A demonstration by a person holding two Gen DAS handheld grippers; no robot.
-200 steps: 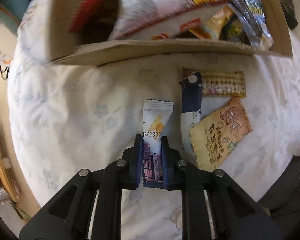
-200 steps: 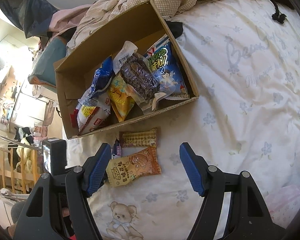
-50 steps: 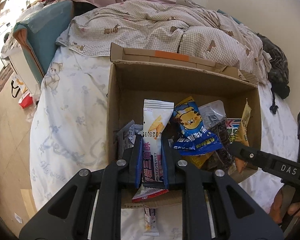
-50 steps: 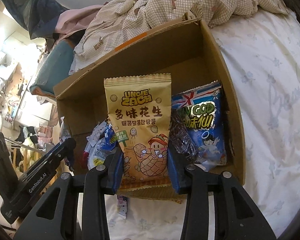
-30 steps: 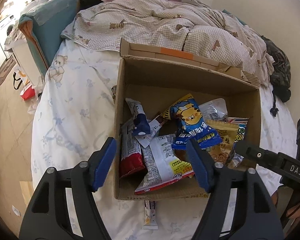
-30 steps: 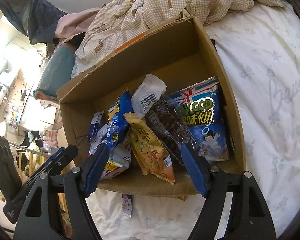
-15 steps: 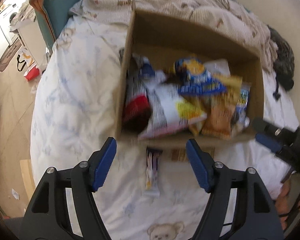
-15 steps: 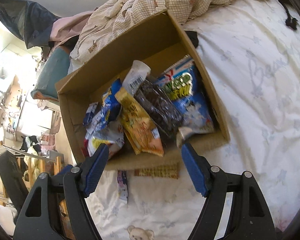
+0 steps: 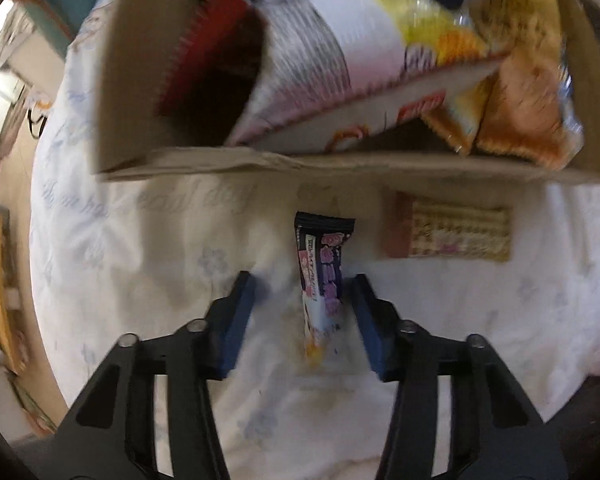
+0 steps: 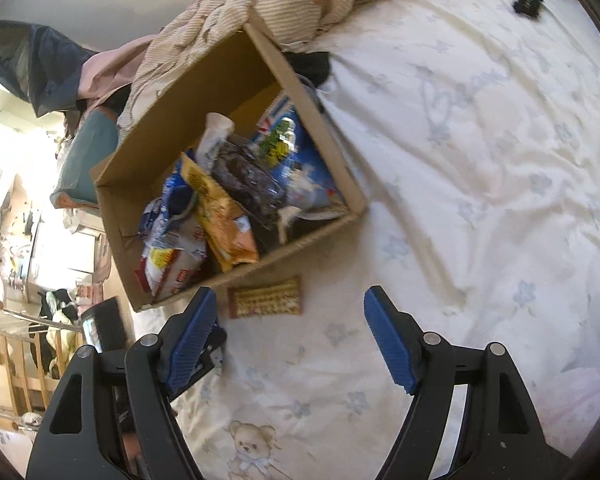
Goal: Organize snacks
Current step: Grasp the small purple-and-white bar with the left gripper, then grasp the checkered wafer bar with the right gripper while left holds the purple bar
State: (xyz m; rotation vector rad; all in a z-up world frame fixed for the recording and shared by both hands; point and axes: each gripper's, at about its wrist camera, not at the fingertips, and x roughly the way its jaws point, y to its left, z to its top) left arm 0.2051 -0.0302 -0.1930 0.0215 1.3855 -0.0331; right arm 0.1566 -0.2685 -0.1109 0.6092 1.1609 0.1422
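a: left wrist view first. which step is this?

b: picking up what's left on the bed (image 9: 148,248). the left gripper (image 9: 304,312) has its fingers spread wide around the purple bar (image 9: 322,276), not touching it. the bar's long axis runs straight along the fingers, dark end towards the box (image 9: 340,162). next it probably needs to close on the bar's sides.

a: and the right wrist view?

b: the right gripper (image 10: 290,334) hangs open and empty over the bed. the wafer pack (image 10: 265,298) lies just beside the box's near wall, long axis crosswise to the fingers, so a wrist turn seems needed.
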